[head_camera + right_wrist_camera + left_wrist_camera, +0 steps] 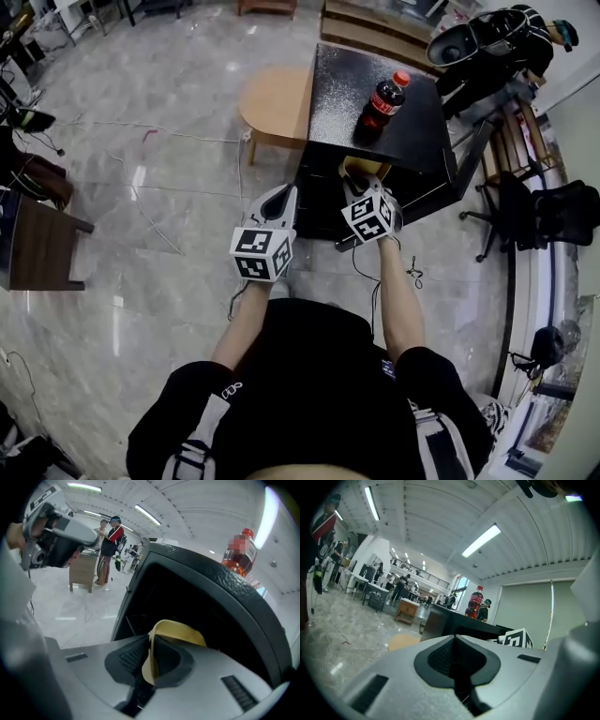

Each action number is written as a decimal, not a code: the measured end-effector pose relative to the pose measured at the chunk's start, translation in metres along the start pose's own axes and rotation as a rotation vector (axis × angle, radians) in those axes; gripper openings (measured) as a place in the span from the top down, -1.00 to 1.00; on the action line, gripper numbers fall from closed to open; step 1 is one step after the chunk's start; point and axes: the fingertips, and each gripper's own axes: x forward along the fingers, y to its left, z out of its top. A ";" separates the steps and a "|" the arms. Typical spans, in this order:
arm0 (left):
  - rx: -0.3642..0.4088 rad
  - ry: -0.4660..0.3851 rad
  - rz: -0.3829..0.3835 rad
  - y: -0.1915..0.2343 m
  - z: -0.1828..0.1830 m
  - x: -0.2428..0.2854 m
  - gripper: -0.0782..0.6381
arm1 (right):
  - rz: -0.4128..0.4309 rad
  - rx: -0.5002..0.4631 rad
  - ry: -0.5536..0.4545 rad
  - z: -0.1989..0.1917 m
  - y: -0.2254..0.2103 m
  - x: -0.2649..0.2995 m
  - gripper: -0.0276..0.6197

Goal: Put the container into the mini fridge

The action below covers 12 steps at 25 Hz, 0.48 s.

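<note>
A black mini fridge (375, 103) stands in front of me with its front open, and a cola bottle (384, 98) sits on its top. My right gripper (364, 186) is shut on the rim of a yellow container (361, 171), held at the fridge's opening. In the right gripper view the yellow container (176, 632) is pinched between the pads of the right gripper (150, 660), with the dark fridge interior (187, 597) just beyond. My left gripper (277, 202) hangs to the left of the fridge. Seen in its own view, the left gripper (457, 665) is shut with nothing in it.
A round wooden table (272, 103) stands left of the fridge. The fridge door (469, 159) stands open to the right. Office chairs (544, 211) are at the right and a dark wooden table (42, 248) at the left. Cables (159, 220) lie on the marble floor.
</note>
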 end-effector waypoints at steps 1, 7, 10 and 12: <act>0.003 0.002 -0.005 -0.001 0.000 0.001 0.75 | -0.023 0.002 -0.003 -0.001 -0.001 0.002 0.85; 0.017 0.020 -0.057 -0.016 0.000 0.016 0.75 | -0.075 0.094 -0.097 0.009 -0.004 -0.023 0.51; 0.034 0.019 -0.106 -0.035 0.007 0.026 0.75 | -0.096 0.245 -0.263 0.025 -0.017 -0.071 0.78; 0.050 0.011 -0.141 -0.047 0.013 0.032 0.75 | -0.123 0.378 -0.409 0.037 -0.033 -0.107 0.83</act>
